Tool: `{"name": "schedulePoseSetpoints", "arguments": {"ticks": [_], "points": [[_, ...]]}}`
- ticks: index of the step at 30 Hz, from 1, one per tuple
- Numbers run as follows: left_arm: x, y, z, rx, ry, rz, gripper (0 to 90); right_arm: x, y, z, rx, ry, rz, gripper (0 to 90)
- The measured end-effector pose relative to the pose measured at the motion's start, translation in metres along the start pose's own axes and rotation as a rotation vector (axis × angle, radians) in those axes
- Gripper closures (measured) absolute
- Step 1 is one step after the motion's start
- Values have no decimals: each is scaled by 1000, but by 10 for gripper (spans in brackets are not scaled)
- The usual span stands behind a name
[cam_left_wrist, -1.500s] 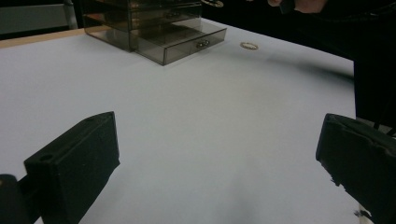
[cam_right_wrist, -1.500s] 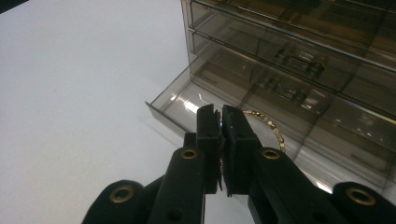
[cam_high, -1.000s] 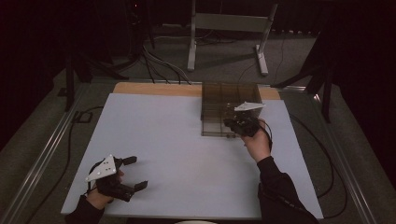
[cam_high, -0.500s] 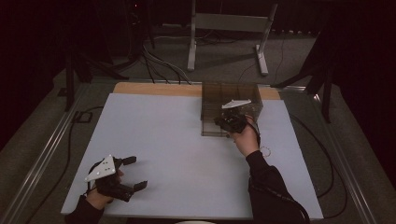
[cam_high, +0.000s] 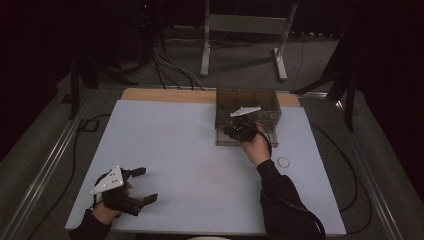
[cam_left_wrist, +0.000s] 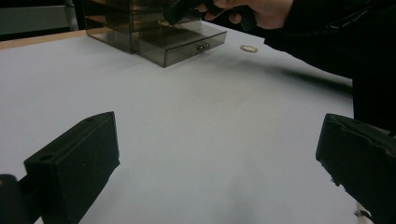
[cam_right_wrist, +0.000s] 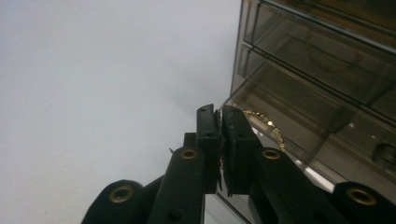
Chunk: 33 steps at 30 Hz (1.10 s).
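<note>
Overhead, the right tool (cam_right_wrist: 219, 112) pinches a gold chain (cam_right_wrist: 268, 123) above the open drawer (cam_left_wrist: 182, 44); the left tool (cam_high: 140, 185) rests wide open.

Dark room: a grey metal stand (cam_high: 245, 30) and loose cables (cam_high: 170, 67) on the floor behind the white table (cam_high: 180, 145)
</note>
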<state>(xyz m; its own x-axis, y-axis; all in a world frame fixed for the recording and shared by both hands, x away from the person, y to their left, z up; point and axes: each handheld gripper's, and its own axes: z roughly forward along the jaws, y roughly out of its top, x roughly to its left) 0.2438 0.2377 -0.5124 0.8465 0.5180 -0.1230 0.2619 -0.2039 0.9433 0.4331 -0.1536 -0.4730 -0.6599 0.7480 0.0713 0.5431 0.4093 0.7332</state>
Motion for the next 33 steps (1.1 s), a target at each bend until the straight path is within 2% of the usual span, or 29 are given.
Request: {"name": "schedulePoseSetpoints", "arguments": {"ticks": [7,8,9,17,18,21,25,26,33], "points": [[0,0,0,0,-2,-3,5,-1,0,7,13,-5,-8,854],[1,0,0,0,-2,-3,4,-1,0,7,6,-8,-5,776],[0,0,0,0,-2,-2,5,-1,0,7,4,-10,-3,741],[0,0,0,3,-2,-1,4,0,1,0,-24,-2,9,563],[0,0,0,3,-2,-1,4,0,1,0,-24,-2,9,563],[0,0,0,1,-1,0,4,3,0,-5,-30,6,11,455],[0,0,0,-1,-1,-4,5,4,0,-10,-38,26,33,389],[0,0,0,0,-1,-3,5,5,0,-13,-47,36,46,350],[0,0,0,2,-2,-3,4,8,0,-27,-64,40,64,217]]}}
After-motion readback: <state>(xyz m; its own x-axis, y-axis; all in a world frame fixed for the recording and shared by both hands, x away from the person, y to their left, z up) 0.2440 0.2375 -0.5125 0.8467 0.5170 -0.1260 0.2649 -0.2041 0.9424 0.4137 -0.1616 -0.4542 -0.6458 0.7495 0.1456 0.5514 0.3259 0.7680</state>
